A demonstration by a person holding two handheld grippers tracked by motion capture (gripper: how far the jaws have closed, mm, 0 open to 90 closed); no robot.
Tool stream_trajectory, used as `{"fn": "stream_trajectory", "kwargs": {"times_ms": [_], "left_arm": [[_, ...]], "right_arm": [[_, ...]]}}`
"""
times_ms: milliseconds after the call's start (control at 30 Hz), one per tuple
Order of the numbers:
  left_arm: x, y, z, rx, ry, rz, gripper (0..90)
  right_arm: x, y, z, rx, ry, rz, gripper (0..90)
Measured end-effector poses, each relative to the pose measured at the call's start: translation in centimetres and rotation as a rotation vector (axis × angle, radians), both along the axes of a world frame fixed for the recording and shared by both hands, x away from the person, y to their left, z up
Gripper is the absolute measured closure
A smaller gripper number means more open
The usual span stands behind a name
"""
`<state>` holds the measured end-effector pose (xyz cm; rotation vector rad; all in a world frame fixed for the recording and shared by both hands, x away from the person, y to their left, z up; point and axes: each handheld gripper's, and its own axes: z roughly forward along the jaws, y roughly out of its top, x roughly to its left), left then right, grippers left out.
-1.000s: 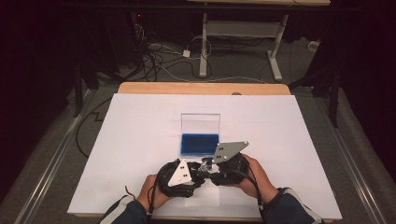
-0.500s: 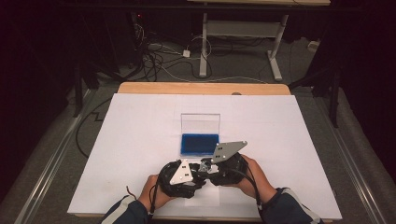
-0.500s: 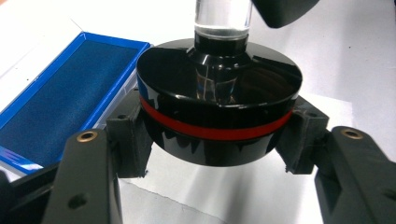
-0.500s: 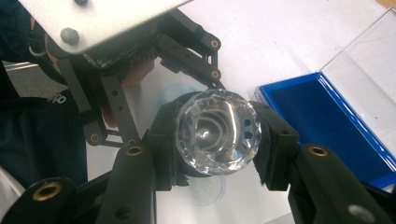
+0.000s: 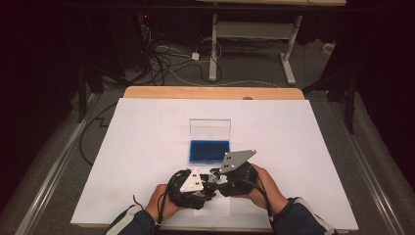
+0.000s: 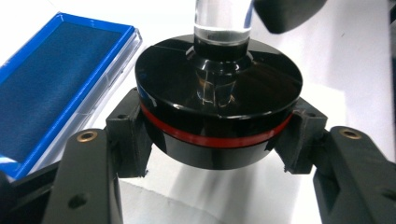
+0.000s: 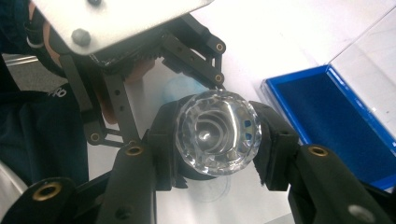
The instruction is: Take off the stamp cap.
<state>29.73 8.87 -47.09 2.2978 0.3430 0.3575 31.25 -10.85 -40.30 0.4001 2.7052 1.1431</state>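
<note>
Stamp clamped between both tools

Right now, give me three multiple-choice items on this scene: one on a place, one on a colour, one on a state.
1. Where is the open case?
A. just beyond the two hand-held grippers
B. at the table's far left corner
C. on the floor

2. What colour is the band around the black disc?
A. green
B. red
C. yellow

3. How does the left hand-held gripper stand?
A. wide open over the case
B. lying on the table
C. shut on the black disc

Key: 1 A, the high view shows the case just past both tools; 2 B, the left gripper view shows a red ring; 3 C, both jaws press the disc's sides, while the right hand-held gripper clamps the clear knob.
</note>
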Motion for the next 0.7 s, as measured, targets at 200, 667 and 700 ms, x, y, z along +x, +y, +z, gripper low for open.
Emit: {"fn": "stream_trajectory", "kwargs": {"times_ms": [200,667,700], "left_arm": [[-0.1,0.0,-0.2,0.01,-0.003,-0.005,36.6],[0.1,1.8,0.1,-0.003,-0.012,0.023,36.5],[0.1,2.0,0.2,-0.001,-0.016,0.027,36.5]], "right_arm": [[0.5,-0.7,0.3,0.042,0.025,-0.014,56.8],[0.8,-2.9,1.6,0.07,-0.022,-0.043,56.7],[0.8,-3.0,1.7,0.069,-0.026,-0.047,56.7]]}}
